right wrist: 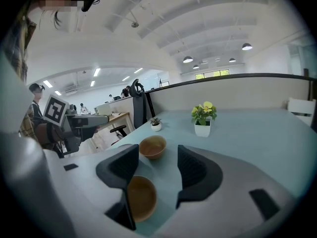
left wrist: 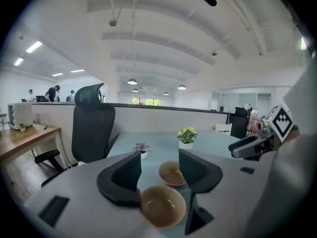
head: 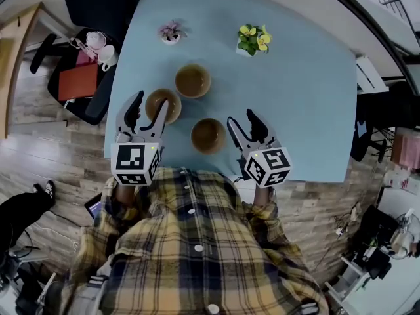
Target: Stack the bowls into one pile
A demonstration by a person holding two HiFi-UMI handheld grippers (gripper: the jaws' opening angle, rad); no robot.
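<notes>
Bearing 3 bowls: blue ofc table

The three bowls cluster left of centre on the table: far bowl, left bowl and near bowl, with only narrow strips of bare surface between them. Your left gripper, jaws apart, overlaps the left bowl's rim; your right gripper, jaws apart, sits just beside the near bowl. The table's right half is bare — pass freely there. At the far edge, the pink plant pot and the yellow flower pot stand well apart, leaving an open lane. An office chair crowds the left edge.
</notes>
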